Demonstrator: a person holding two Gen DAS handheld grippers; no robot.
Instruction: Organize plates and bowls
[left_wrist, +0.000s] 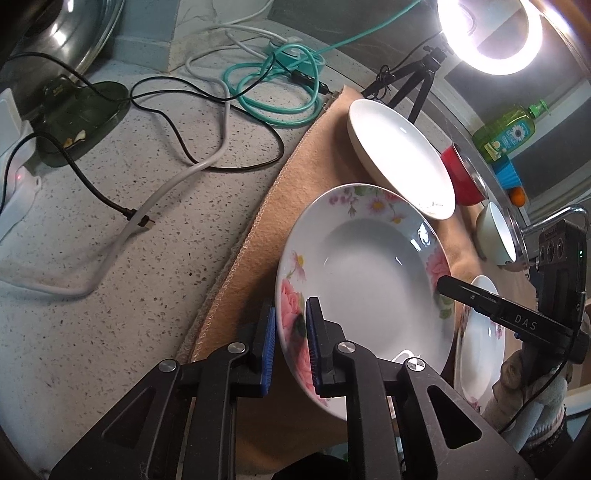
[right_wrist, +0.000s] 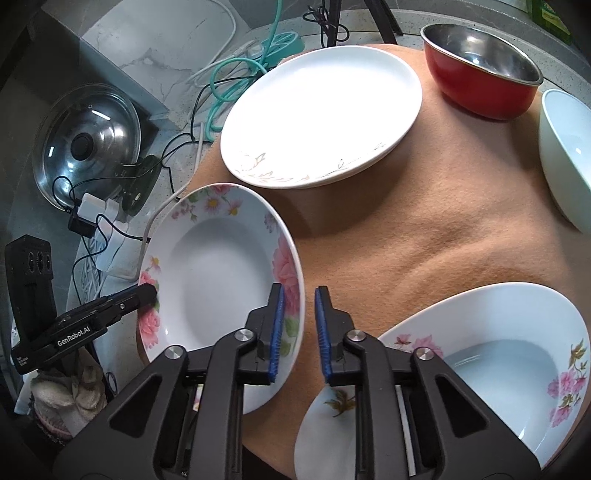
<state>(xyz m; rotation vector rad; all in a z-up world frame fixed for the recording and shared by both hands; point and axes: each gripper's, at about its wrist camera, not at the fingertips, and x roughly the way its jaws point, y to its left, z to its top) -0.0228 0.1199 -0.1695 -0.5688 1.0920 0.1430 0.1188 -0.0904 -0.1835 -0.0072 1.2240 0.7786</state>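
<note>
Centre frame: the rose-rimmed deep plate is raised at a tilt above the tan cloth, its opposite rim edges pinched by the left gripper and the right gripper. A plain white plate lies at upper centre, a second floral plate at lower right.
</note>
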